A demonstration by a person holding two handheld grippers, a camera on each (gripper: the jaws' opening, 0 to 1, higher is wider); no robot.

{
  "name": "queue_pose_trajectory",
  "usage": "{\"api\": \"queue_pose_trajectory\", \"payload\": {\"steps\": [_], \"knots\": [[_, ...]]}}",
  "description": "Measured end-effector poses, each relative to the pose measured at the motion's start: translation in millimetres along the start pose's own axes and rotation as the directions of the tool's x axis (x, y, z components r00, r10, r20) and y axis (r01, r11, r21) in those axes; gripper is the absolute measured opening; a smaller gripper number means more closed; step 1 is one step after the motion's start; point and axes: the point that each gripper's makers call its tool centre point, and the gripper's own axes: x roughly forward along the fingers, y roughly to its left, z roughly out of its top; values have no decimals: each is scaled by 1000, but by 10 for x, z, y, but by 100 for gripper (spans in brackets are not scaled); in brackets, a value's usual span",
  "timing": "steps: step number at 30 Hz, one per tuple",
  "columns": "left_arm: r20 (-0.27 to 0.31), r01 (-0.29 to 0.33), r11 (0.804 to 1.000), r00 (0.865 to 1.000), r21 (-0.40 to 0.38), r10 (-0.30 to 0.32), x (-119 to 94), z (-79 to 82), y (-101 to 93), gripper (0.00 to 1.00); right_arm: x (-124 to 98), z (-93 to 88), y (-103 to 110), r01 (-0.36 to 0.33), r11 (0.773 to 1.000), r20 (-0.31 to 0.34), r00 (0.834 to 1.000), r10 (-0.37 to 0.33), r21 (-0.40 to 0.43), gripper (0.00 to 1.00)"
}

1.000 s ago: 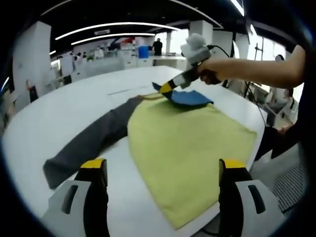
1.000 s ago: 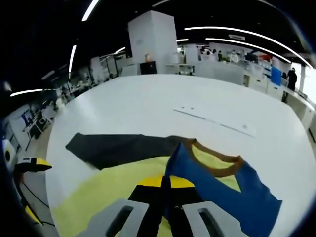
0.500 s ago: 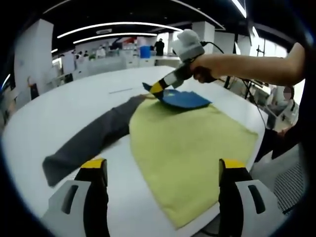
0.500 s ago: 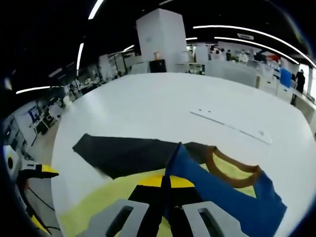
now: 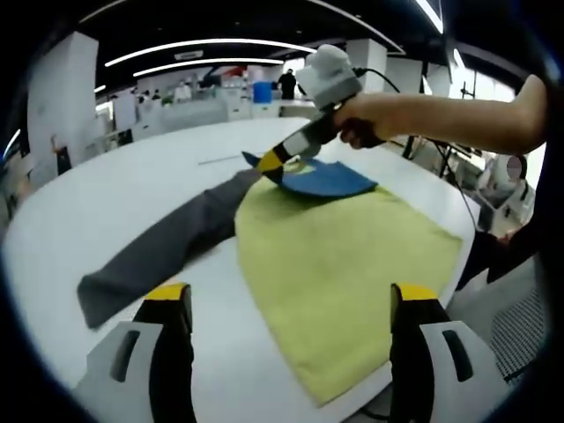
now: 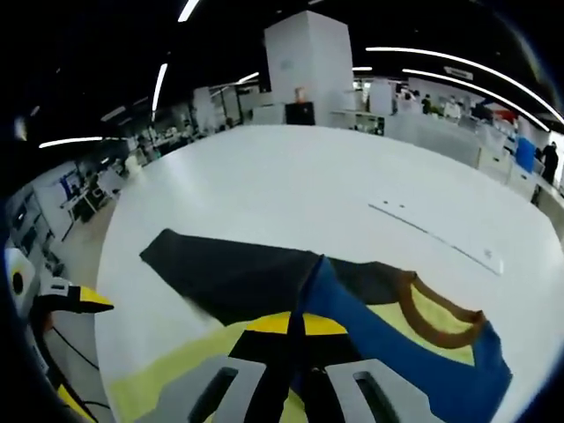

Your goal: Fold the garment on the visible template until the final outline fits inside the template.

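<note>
you are in the middle of a sleeve fold. your right gripper (image 6: 295,348) has its jaws closed on the blue sleeve (image 6: 388,339) of the garment (image 5: 344,256) and holds it lifted over the yellow body, near the brown collar (image 6: 441,308) at the right of the right gripper view. in the left gripper view the right gripper (image 5: 271,161) shows in the upper middle, with the sleeve (image 5: 322,179) hanging from it. your left gripper (image 5: 291,304) waits with jaws wide apart and holds nothing.

i think the next move is to lay the blue sleeve flat across the body, then take the grey sleeve (image 5: 159,256), which lies stretched toward the left of the frame.

the white counter (image 6: 308,185) has much free room beyond the collar. the lower right hem of the body seems close to the counter edge (image 5: 414,374), so fold inward. i cannot make out a template outline.
</note>
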Motion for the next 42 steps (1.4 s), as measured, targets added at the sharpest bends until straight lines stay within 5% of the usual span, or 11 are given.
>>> {"api": "queue_pose_trajectory", "payload": {"steps": [13, 17, 31, 42], "knots": [[14, -5, 1000, 1000, -12, 5, -30, -8, 3, 90, 199, -199, 228, -90, 995, -28, 995, 91, 32, 0], [22, -8, 1000, 1000, -4, 8, -56, 13, 13, 91, 185, -184, 315, -124, 992, -4, 992, 124, 36, 14], [31, -26, 999, 999, 38, 25, -52, 112, 25, 99, -147, -325, -31, -71, 997, -7, 997, 71, 9, 51], [32, -28, 998, 999, 49, 26, -46, 148, 11, 99, -535, -565, -426, 12, 1000, -13, 1000, -12, 28, 54]]}}
